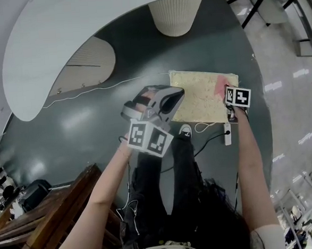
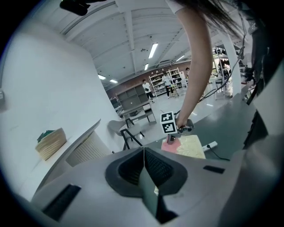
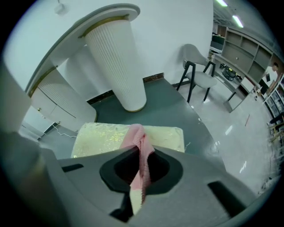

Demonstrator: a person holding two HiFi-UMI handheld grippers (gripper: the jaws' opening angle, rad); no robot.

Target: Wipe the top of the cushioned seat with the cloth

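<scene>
Right gripper (image 3: pixel 141 173) jaws are pinched shut on the pink cloth (image 3: pixel 135 138) lying on the cushioned seat (image 3: pixel 95 137), left gripper (image 2: pixel 144 172) jaws closed, empty; thin pinch, so drag friction could pull the cloth free.

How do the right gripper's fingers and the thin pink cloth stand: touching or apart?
Touching. The right gripper view shows the thin pink cloth pinched between the closed fingers of the right gripper.
</scene>
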